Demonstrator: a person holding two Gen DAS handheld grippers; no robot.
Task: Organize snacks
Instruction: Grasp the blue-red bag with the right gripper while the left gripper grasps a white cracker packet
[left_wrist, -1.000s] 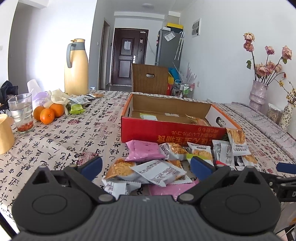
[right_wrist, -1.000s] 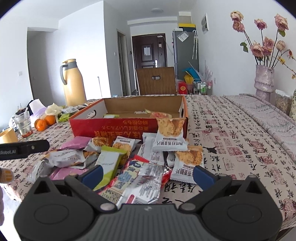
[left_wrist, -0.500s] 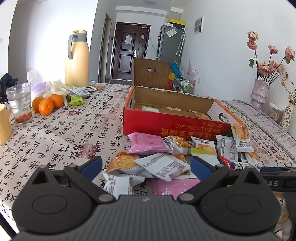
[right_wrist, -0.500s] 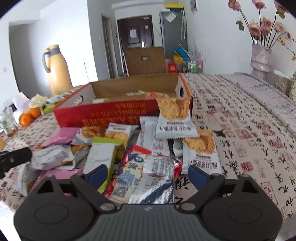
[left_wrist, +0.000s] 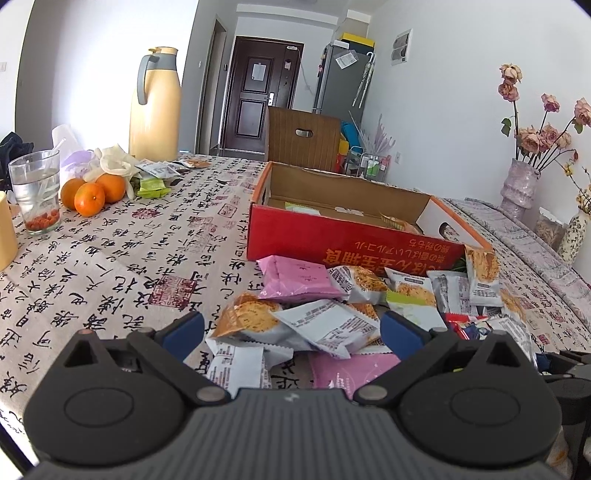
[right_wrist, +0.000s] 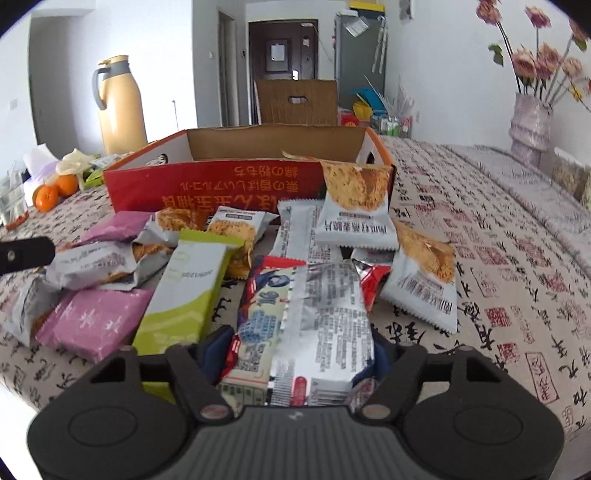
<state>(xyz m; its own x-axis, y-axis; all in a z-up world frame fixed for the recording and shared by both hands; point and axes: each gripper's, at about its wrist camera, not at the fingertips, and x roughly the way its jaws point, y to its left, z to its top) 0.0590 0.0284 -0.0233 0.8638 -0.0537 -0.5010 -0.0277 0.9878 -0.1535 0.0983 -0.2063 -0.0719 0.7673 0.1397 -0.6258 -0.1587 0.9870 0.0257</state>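
The right gripper (right_wrist: 297, 354) has its jaws closing around a long silver snack packet (right_wrist: 325, 325) and a red and blue packet (right_wrist: 258, 314) lying side by side. Both packets sit between its blue fingers (right_wrist: 216, 352), and the packets hide the pads, so it is hard to see if they press yet. A green bar (right_wrist: 188, 288) lies just beside them on the left.

The left gripper (left_wrist: 291, 330) is wide open over the table with nothing in it. Below it lie a grey packet (left_wrist: 328, 326) and a pink packet (left_wrist: 295, 278) in the snack pile.

Behind the pile stands the red box (left_wrist: 351, 245). The left view looks down into it and shows a few snacks inside. The right view shows only its wall (right_wrist: 221, 184), so the inside is hidden there.

Only the left view shows the oranges (left_wrist: 90, 192) and the glass (left_wrist: 35, 192) clearly. The right view cuts off the glass at its edge.
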